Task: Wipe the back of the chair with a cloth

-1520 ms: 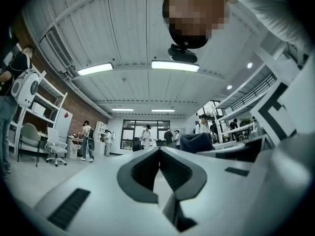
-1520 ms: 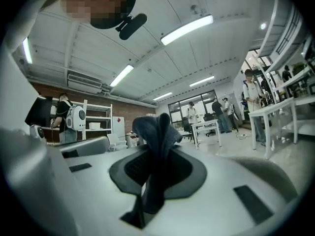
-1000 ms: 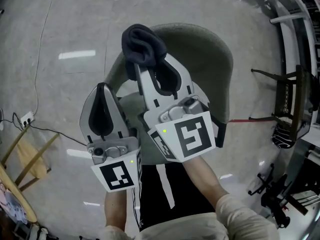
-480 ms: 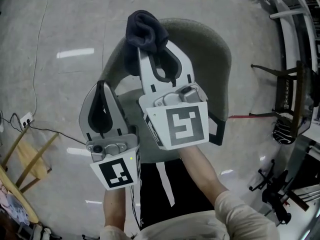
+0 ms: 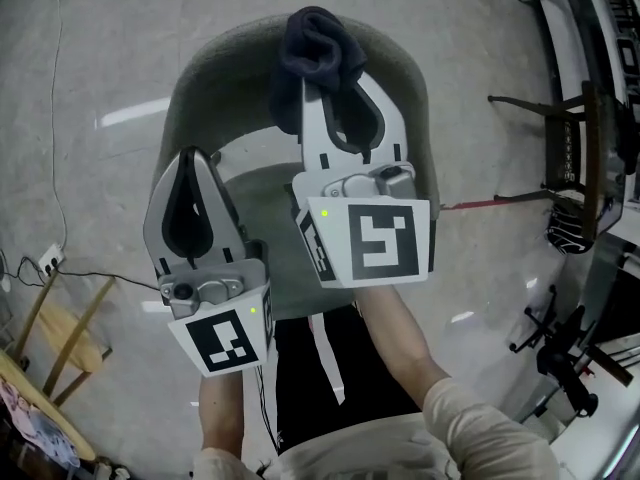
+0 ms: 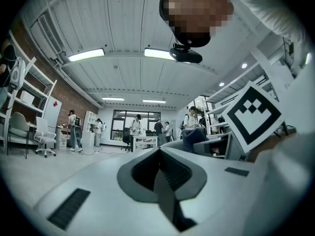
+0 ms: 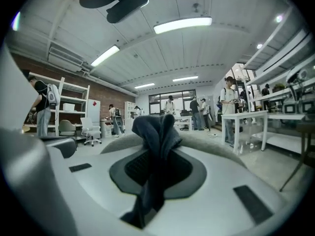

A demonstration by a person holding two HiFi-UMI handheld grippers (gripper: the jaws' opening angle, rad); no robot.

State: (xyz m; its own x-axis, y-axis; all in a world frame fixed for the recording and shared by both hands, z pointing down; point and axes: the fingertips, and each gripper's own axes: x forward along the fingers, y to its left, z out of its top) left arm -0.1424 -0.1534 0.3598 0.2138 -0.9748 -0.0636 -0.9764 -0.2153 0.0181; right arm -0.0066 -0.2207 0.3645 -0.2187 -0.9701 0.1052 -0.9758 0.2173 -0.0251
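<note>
A grey-green upholstered chair (image 5: pixel 220 78) stands below me, its curved back (image 7: pixel 216 142) rising just past my right jaws. My right gripper (image 5: pixel 325 68) is shut on a dark blue cloth (image 5: pixel 318 48), which bunches out above the jaw tips over the back's top rim. In the right gripper view the cloth (image 7: pixel 155 136) is pinched between the pads and hangs down through them. My left gripper (image 5: pixel 192 173) hovers lower and to the left, above the chair's seat (image 5: pixel 262 203), shut with nothing between its jaws.
A black metal chair frame (image 5: pixel 570 148) and shelving stand at the right. A power strip with a cable (image 5: pixel 45 263) lies on the floor at the left, beside a wooden stand (image 5: pixel 55 333). Several people and white tables (image 7: pixel 243 124) are farther off.
My right gripper has carried the cloth up from the chair back's left side to its top rim. The left gripper has stayed about where it was.
</note>
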